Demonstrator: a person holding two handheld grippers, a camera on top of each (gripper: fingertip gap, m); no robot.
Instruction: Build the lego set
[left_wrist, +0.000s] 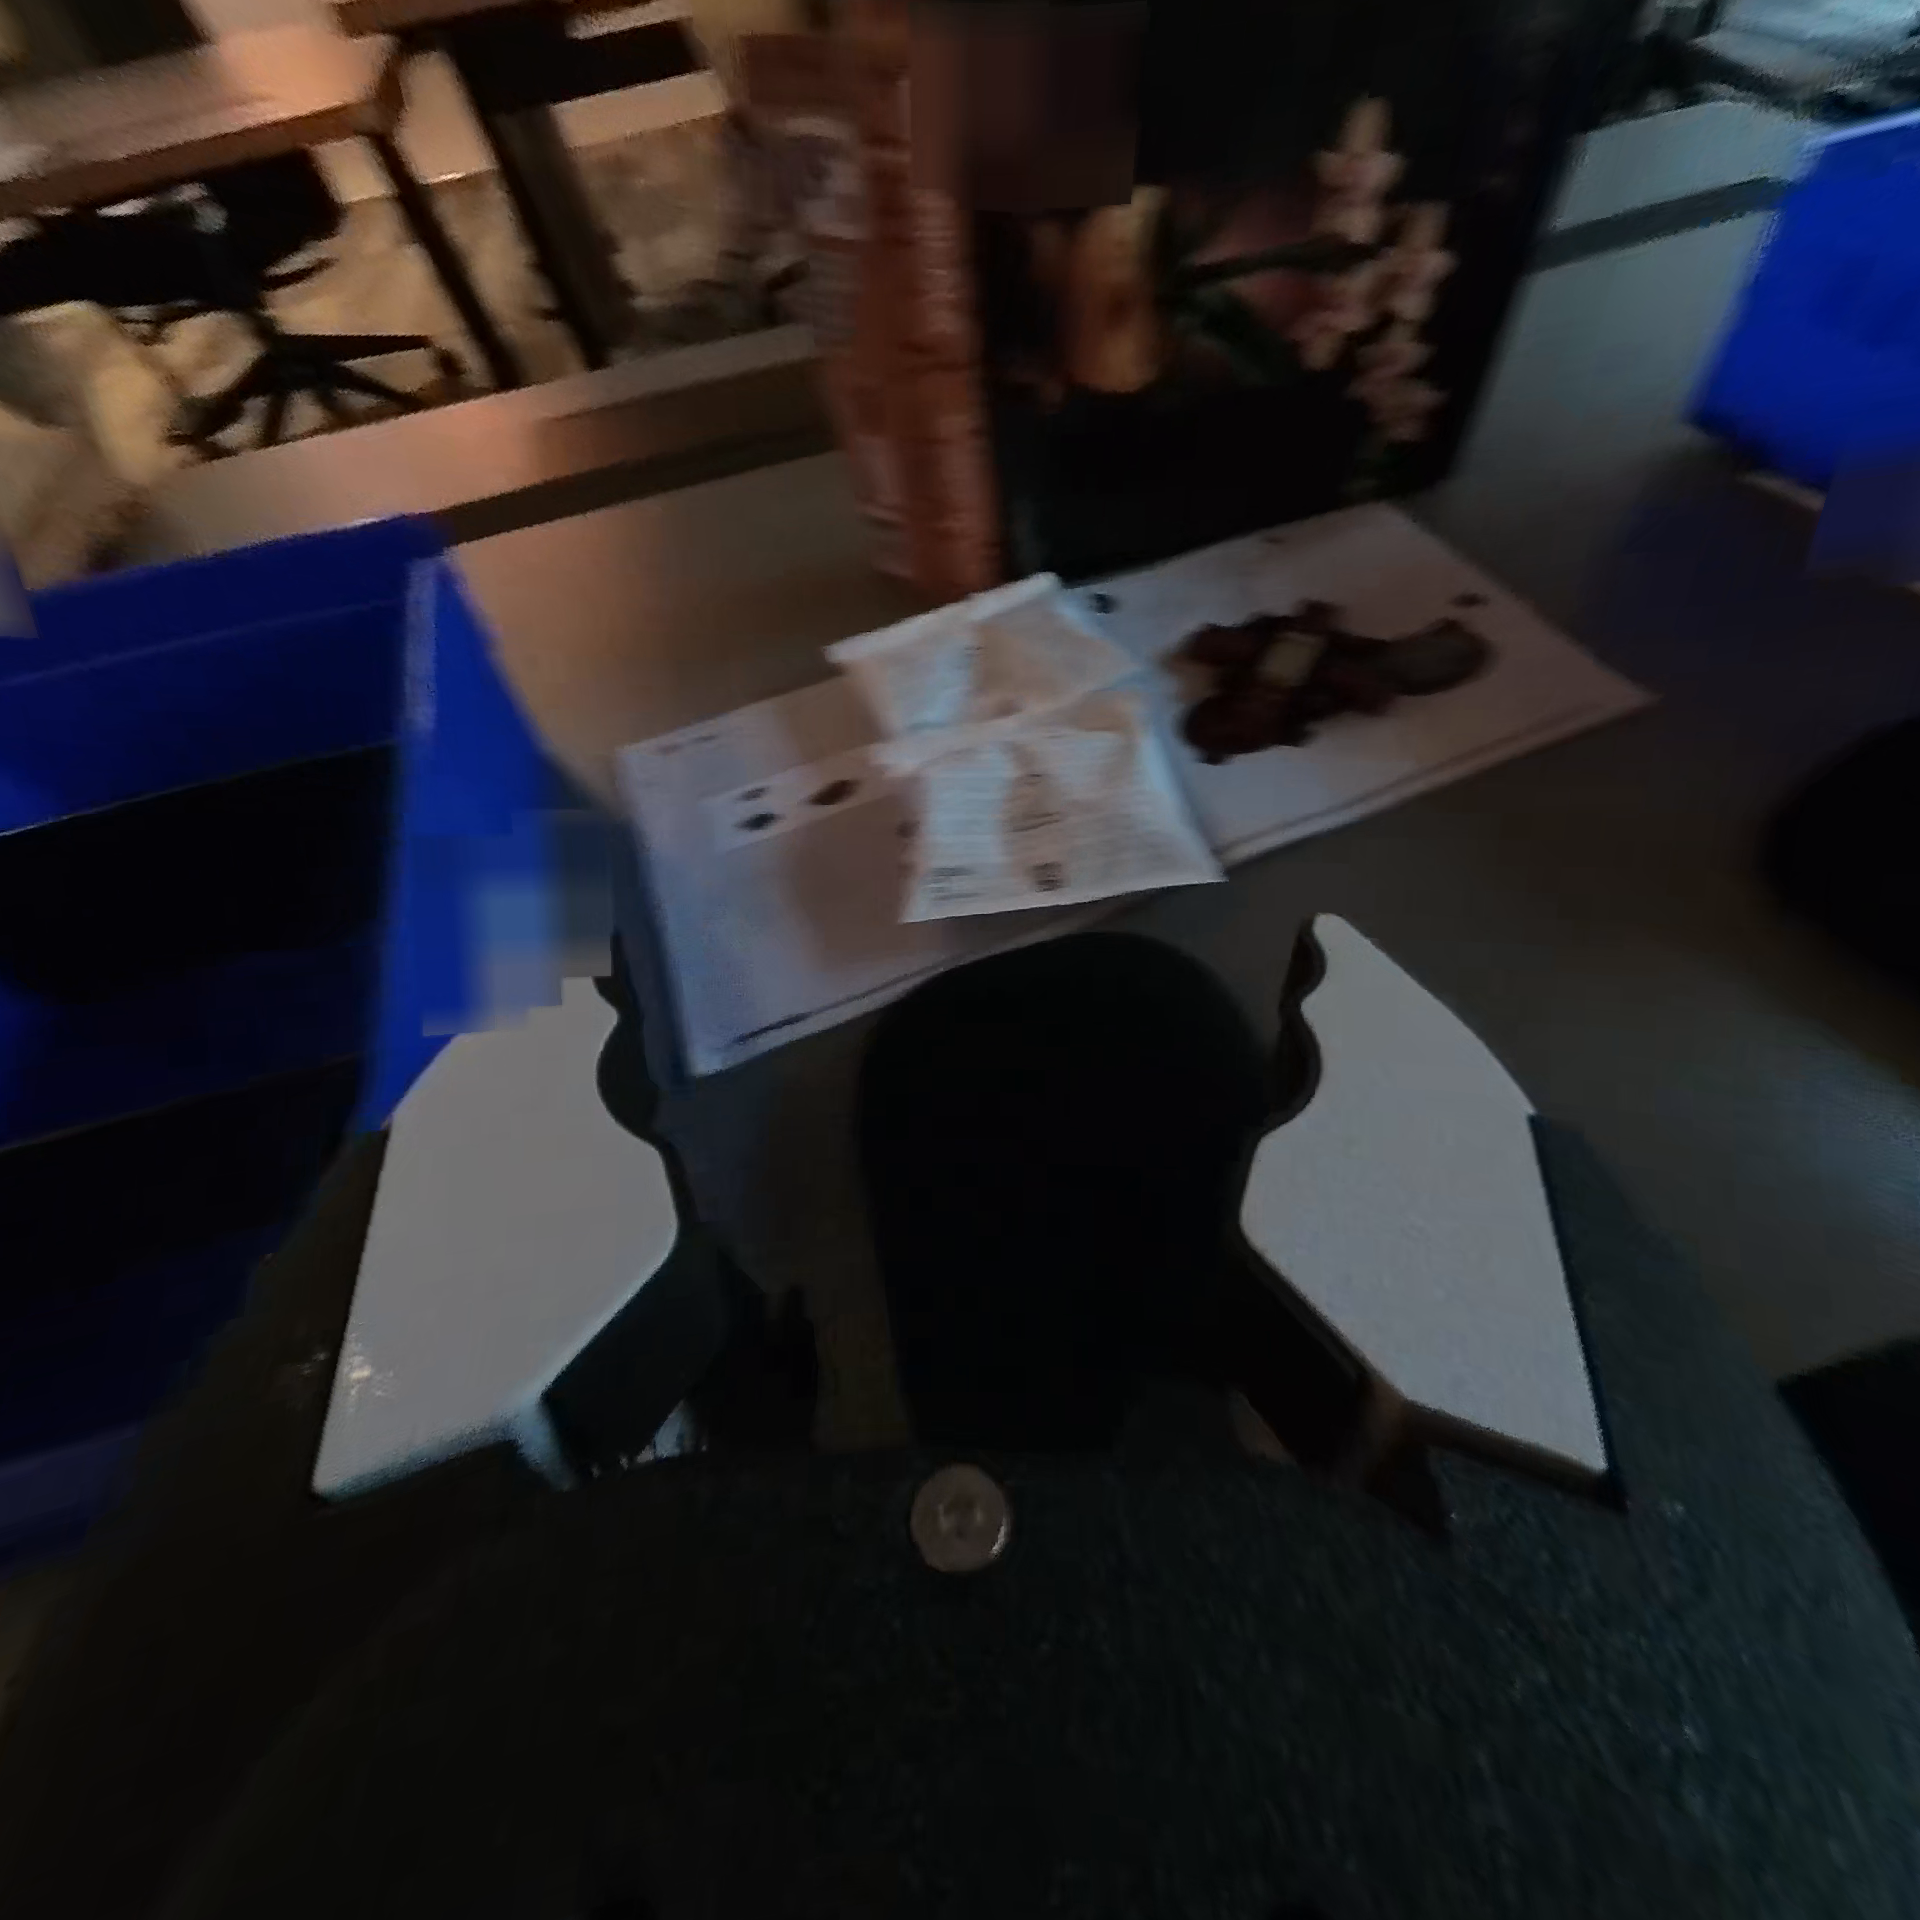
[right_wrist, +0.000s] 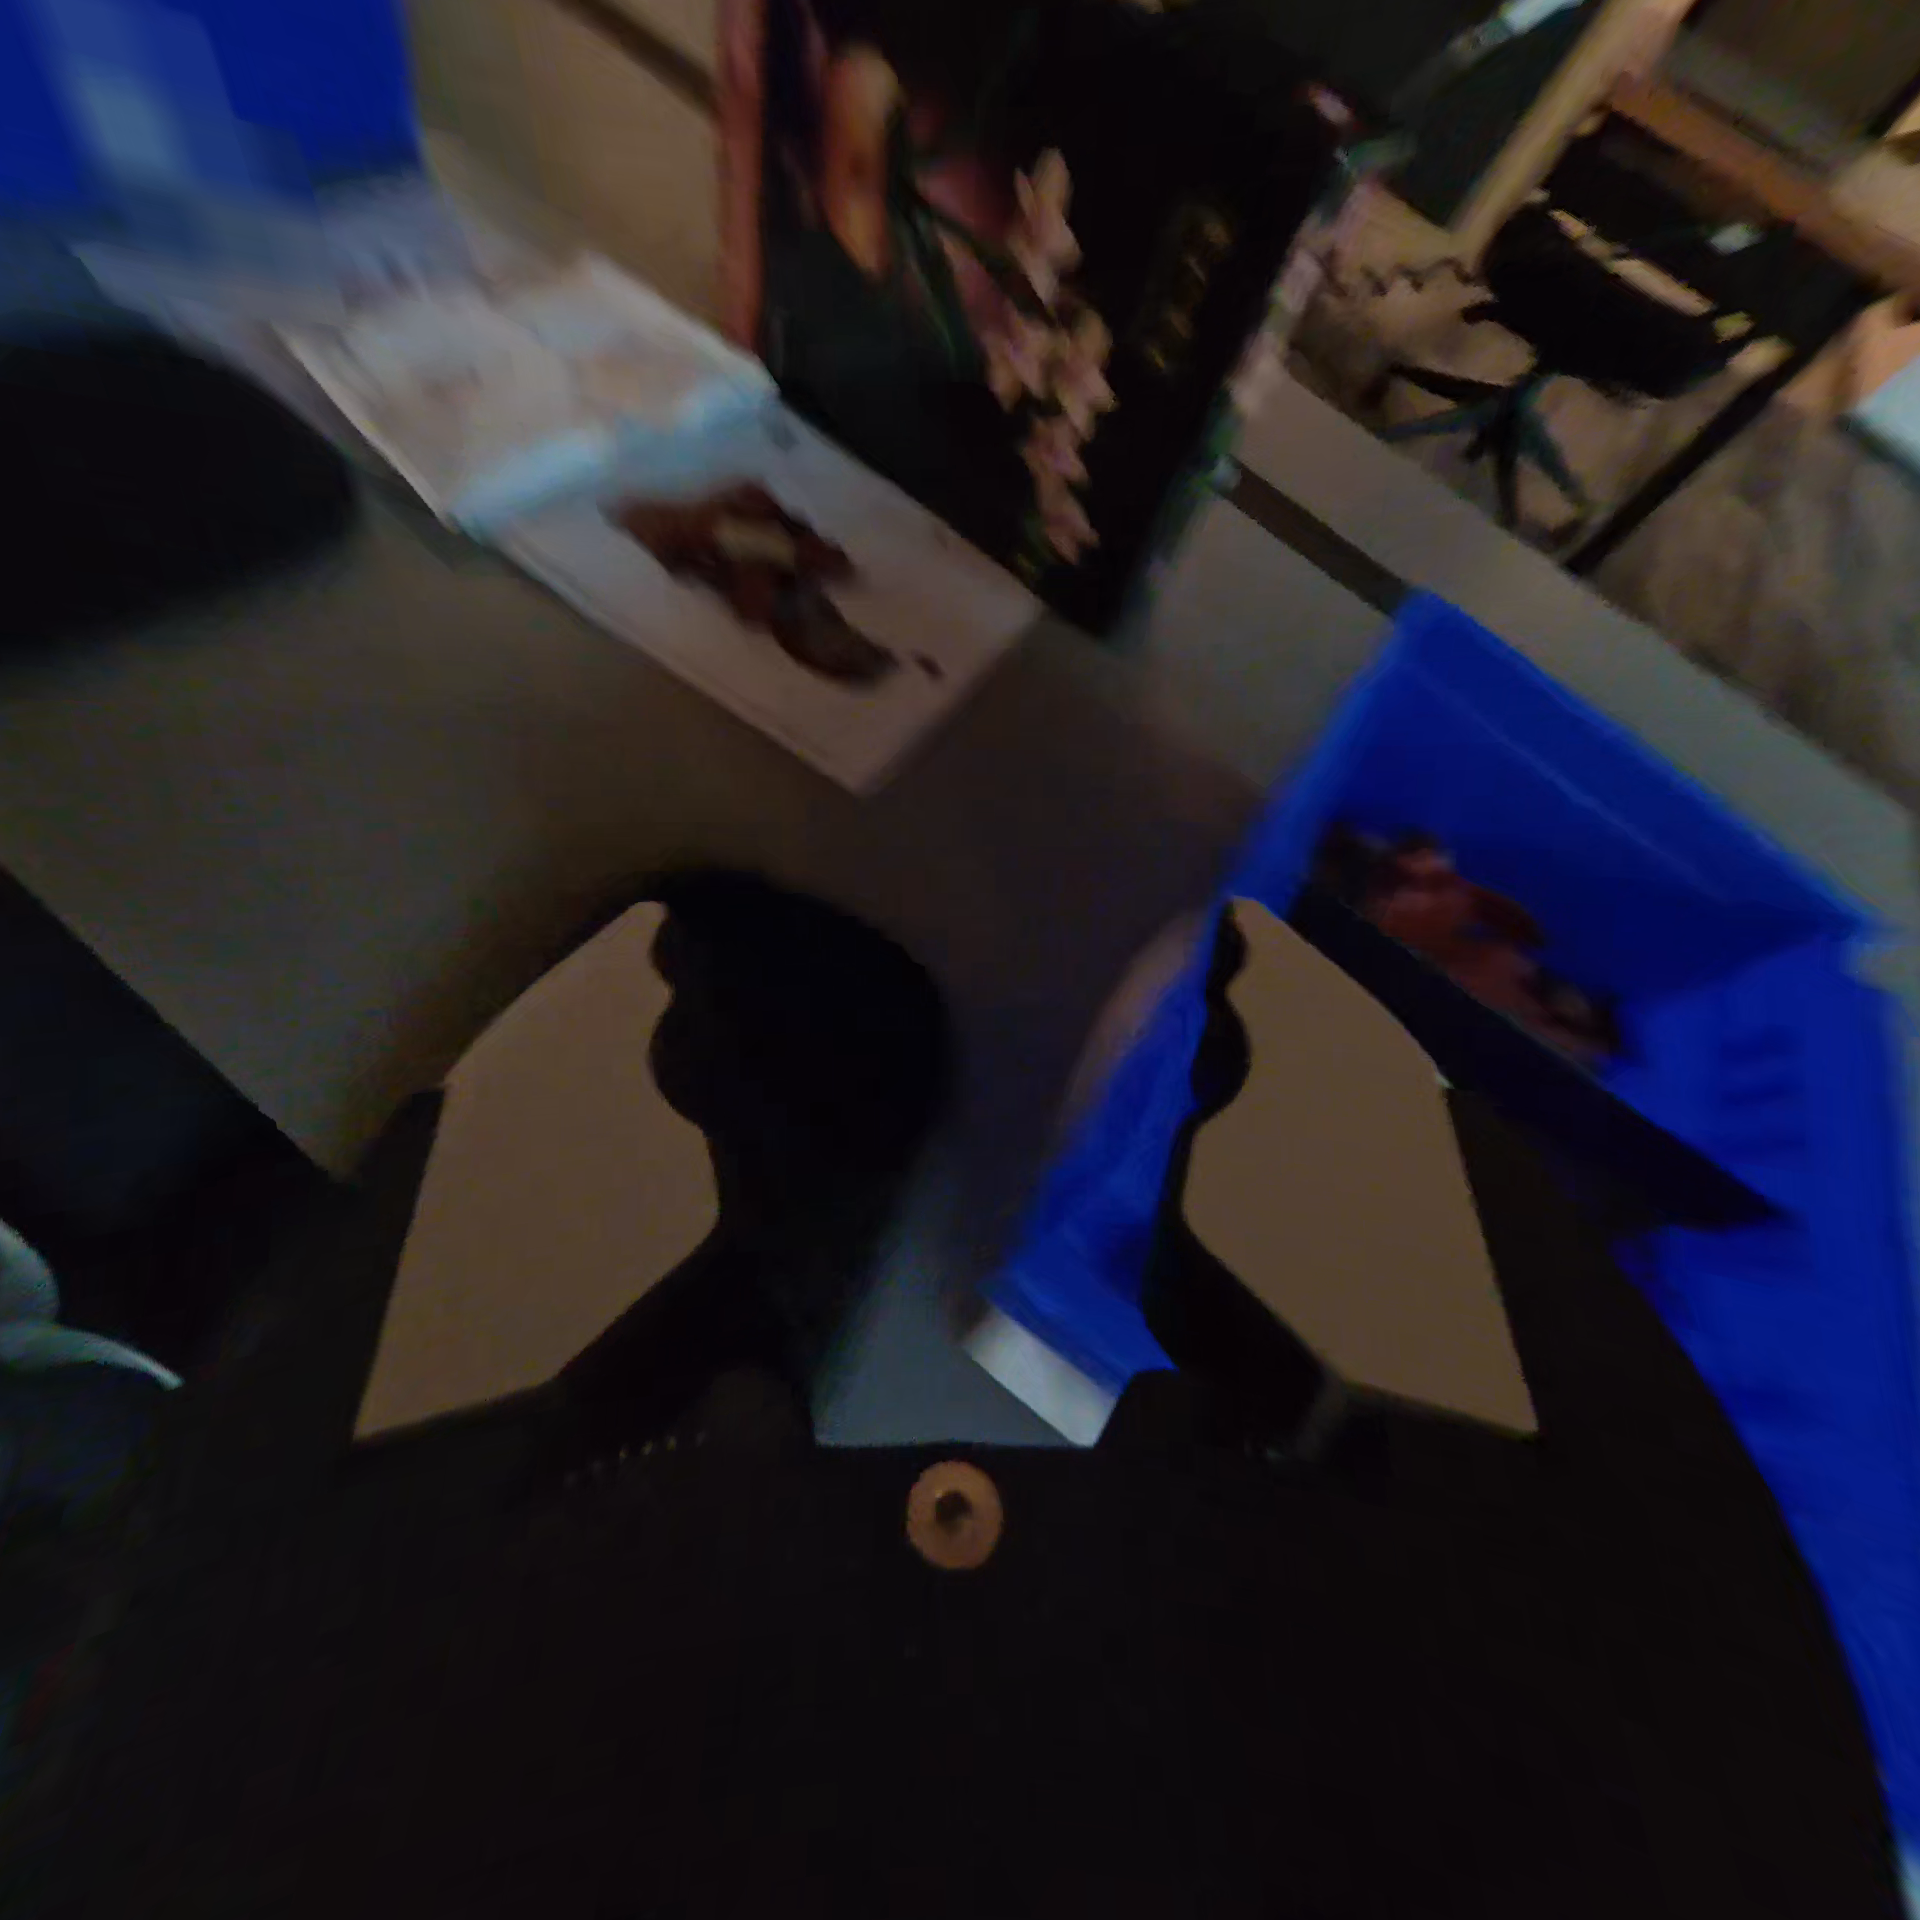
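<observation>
In the left wrist view my left gripper (left_wrist: 966, 951) is open and empty, low over the grey table (left_wrist: 1558, 987). The near corner of an open white book (left_wrist: 790, 935) lies flat between its fingers, and the pads do not touch it. A folded paper leaflet (left_wrist: 1039, 800) lies on the book. In the right wrist view my right gripper (right_wrist: 945, 909) is open and empty above the table (right_wrist: 312, 779). Its right finger (right_wrist: 1340, 1143) stands in front of the rim of a blue bin (right_wrist: 1558, 790). The bin holds a flat thing with a dark reddish picture (right_wrist: 1455, 935). Both views are blurred.
A dark box with a flower picture (left_wrist: 1247, 312) stands upright behind the book, with a brown spine (left_wrist: 914, 312) beside it. A blue bin (left_wrist: 208, 675) stands at the left and another (left_wrist: 1818, 312) at the far right. Wooden tables and a chair (right_wrist: 1621, 312) stand beyond. The brown spine (left_wrist: 914, 312) lies around 30 centimetres away from my left fingertips.
</observation>
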